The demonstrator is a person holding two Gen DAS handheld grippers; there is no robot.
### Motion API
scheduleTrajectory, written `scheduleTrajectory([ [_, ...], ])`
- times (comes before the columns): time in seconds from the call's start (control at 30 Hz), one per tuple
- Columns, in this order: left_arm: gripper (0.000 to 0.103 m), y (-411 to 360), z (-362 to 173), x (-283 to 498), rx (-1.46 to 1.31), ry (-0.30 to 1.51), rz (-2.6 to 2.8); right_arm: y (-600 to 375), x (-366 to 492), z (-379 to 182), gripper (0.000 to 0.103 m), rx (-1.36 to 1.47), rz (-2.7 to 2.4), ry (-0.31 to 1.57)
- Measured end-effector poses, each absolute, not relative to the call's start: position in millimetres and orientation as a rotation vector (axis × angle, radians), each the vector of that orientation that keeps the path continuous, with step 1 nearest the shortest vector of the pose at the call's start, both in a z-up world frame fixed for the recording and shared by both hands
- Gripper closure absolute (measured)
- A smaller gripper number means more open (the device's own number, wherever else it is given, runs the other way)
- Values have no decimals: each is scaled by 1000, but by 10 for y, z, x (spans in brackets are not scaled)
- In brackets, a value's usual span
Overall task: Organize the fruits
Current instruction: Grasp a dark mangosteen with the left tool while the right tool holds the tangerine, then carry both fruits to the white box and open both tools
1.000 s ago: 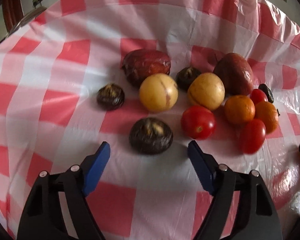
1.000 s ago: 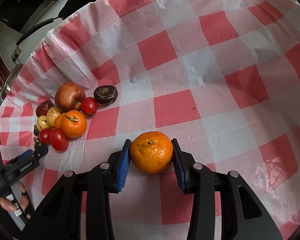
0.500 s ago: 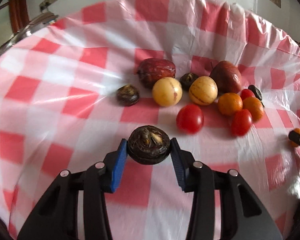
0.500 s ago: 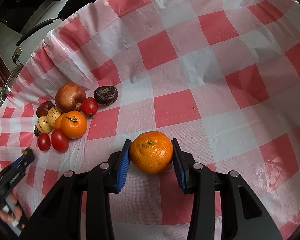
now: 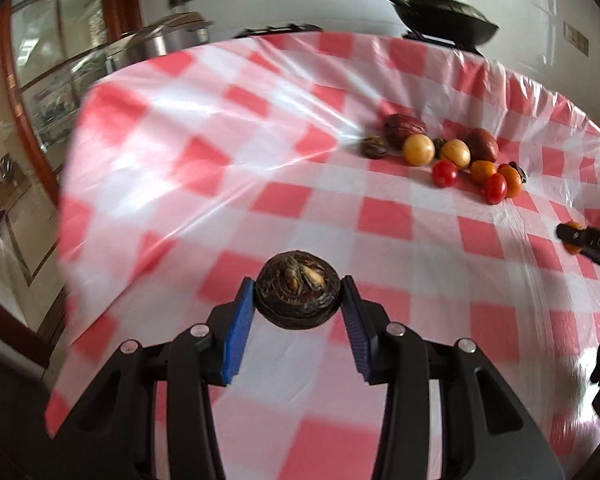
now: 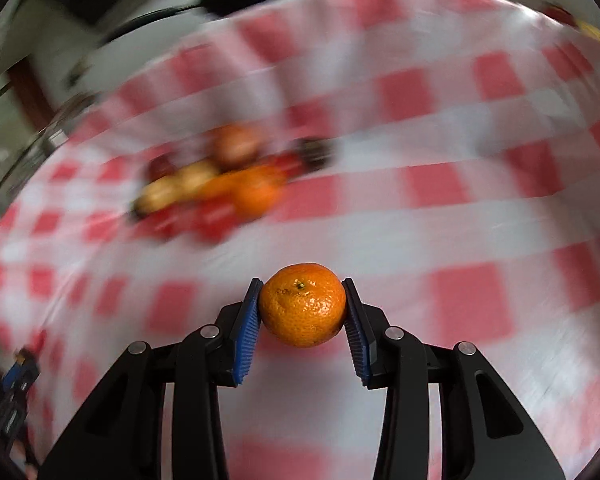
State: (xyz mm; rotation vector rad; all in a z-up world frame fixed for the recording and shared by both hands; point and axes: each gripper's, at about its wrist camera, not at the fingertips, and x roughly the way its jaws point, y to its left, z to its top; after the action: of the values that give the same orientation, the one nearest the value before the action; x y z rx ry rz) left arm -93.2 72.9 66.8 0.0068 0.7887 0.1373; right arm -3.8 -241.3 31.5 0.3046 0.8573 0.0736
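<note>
The left gripper [image 5: 298,308] is clamped on a dark, wrinkled round fruit [image 5: 297,295], its blue pads [image 5: 239,332] pressing both sides, held above the red-and-white checked cloth of the table [image 5: 204,184]. The right gripper [image 6: 302,314] is closed on a mandarin [image 6: 302,304], pinched between its own blue pads [image 6: 247,330] over the same cloth. In the left wrist view the other fruit sits in a cluster at the far right of the table: two dark red fruits [image 5: 404,130], two pale yellow round ones [image 5: 419,150], a second dark wrinkled fruit [image 5: 374,147] at the cluster's left end, red tomatoes [image 5: 444,173] on the near side, and small orange fruits [image 5: 483,171] just beside them, several touching. The cloth between the left gripper and this cluster is bare. Beyond the far edge of the table stand a black lidded pan [image 5: 446,20] and a metal pot with a glass lid [image 5: 160,40]. In the right wrist view the cluster is a motion-blurred smear far left.
</note>
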Motion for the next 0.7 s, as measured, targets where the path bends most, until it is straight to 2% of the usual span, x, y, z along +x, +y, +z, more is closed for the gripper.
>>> scheduleTrajectory([
  [0.27,59,1207,739,-1798,9,744,211,-1116,-824,565,63,169,350,866],
  [0.7,59,1810,608,-2877,-16,740,318,-60,-1847,716,63,-3,603,862],
])
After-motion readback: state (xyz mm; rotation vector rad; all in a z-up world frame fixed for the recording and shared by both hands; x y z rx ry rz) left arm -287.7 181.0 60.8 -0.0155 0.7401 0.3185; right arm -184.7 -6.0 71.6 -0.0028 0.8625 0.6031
